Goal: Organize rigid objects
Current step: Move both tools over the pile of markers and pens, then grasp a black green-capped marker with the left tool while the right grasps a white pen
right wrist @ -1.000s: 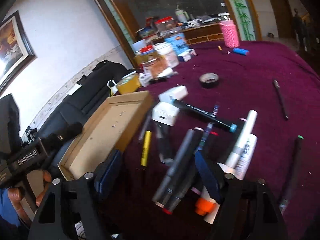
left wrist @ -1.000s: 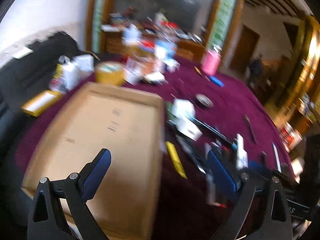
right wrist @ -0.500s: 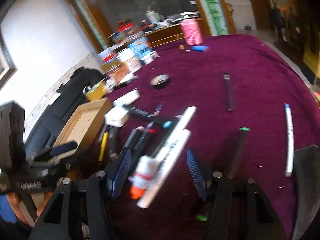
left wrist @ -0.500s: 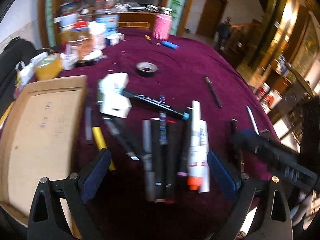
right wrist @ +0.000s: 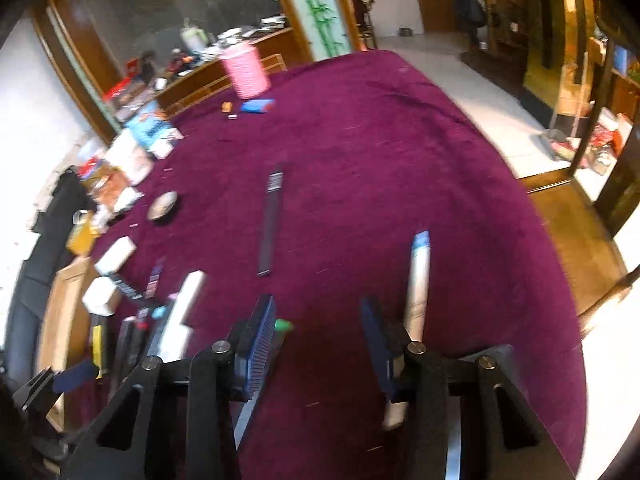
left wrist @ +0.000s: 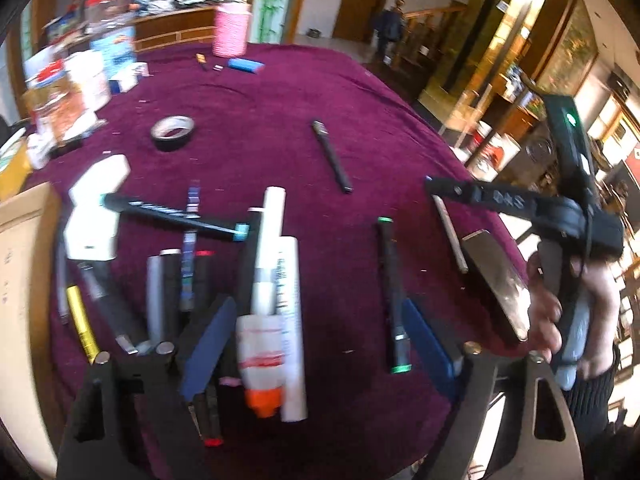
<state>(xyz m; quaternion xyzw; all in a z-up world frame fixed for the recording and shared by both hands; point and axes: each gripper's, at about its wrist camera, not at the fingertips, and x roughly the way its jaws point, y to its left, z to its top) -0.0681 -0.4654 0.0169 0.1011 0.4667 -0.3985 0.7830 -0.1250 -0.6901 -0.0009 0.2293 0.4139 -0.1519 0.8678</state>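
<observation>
A pile of markers, pens and white tubes point(left wrist: 276, 280) lies on the maroon tablecloth point(left wrist: 280, 92). My left gripper point(left wrist: 320, 328) is open and empty above the pile, with an orange-capped tube point(left wrist: 262, 356) and a green-ended black marker point(left wrist: 394, 296) between its fingers. My right gripper point(right wrist: 320, 320) is open and empty over bare cloth; it also shows in the left wrist view point(left wrist: 460, 194). A white pen with a blue tip point(right wrist: 418, 280) lies by its right finger. A green marker end point(right wrist: 285, 325) peeks past its left finger. A black pen point(right wrist: 271, 220) lies ahead.
A cardboard tray point(left wrist: 20, 280) sits at the left, also in the right wrist view point(right wrist: 60, 320). A black tape roll point(left wrist: 173, 132), white adapters point(left wrist: 94, 216), a pink cylinder point(left wrist: 231, 30) and boxes stand farther back. The table's edge curves round the right side.
Both grippers have swung right, away from the cardboard tray. The left one is now over the marker pile; the right one has moved past the pile to the white pen.
</observation>
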